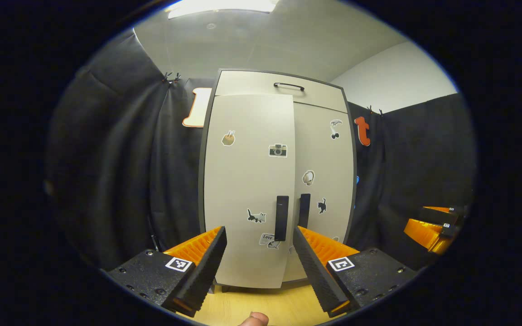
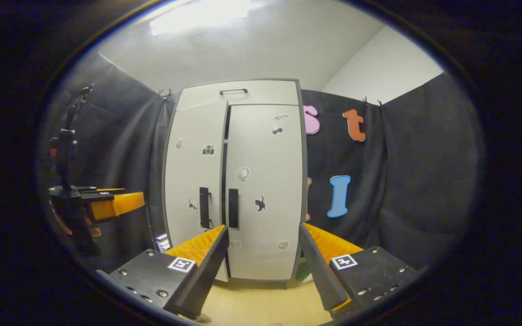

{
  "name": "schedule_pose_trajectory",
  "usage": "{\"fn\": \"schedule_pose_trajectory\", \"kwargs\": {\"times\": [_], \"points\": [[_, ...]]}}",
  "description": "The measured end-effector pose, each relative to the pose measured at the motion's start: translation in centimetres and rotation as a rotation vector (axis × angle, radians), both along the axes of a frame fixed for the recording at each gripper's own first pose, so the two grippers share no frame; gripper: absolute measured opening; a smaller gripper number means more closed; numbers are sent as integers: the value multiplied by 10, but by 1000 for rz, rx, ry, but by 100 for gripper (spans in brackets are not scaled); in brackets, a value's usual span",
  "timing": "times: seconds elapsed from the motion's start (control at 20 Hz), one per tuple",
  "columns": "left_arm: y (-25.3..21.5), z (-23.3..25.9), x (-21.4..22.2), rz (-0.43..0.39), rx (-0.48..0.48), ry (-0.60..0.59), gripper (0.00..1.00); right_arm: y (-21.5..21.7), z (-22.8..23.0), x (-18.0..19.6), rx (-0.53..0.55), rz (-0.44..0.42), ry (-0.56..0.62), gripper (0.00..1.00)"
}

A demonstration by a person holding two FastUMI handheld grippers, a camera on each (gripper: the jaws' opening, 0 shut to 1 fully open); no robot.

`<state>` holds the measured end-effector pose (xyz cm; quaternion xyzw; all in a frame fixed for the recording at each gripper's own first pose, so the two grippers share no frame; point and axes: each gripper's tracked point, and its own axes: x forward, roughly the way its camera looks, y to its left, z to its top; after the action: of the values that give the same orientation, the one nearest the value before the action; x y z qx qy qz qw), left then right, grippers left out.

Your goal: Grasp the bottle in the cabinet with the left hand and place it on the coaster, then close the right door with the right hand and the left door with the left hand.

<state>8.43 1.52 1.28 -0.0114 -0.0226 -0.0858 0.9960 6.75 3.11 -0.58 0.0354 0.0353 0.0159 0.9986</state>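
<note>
While both tongs, left [image 1: 259, 260] and right [image 2: 263, 260], hang spread and empty before the cabinet [image 2: 236, 181], I judge its right door [image 2: 263, 190] closed, left door [image 1: 247, 190] slightly ajar.

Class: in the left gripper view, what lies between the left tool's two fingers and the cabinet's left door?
Bare wooden tabletop alone lies between the left tool and the left door, seen in the left gripper view.
</note>
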Motion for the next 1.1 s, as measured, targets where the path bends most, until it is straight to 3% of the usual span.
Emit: {"fn": "schedule_pose_trajectory", "kwargs": {"times": [0.4, 0.65, 1.1], "points": [[14, -27, 8, -63, 68, 27, 93, -6, -17, -1, -27, -70, 28, 93], [8, -45, 9, -102, -16, 68, 94, 0, -22, -3, -61, -68, 54, 94], [-13, -26, 13, -59, 28, 19, 93, -21, -10, 5, -2, -67, 44, 94]]}}
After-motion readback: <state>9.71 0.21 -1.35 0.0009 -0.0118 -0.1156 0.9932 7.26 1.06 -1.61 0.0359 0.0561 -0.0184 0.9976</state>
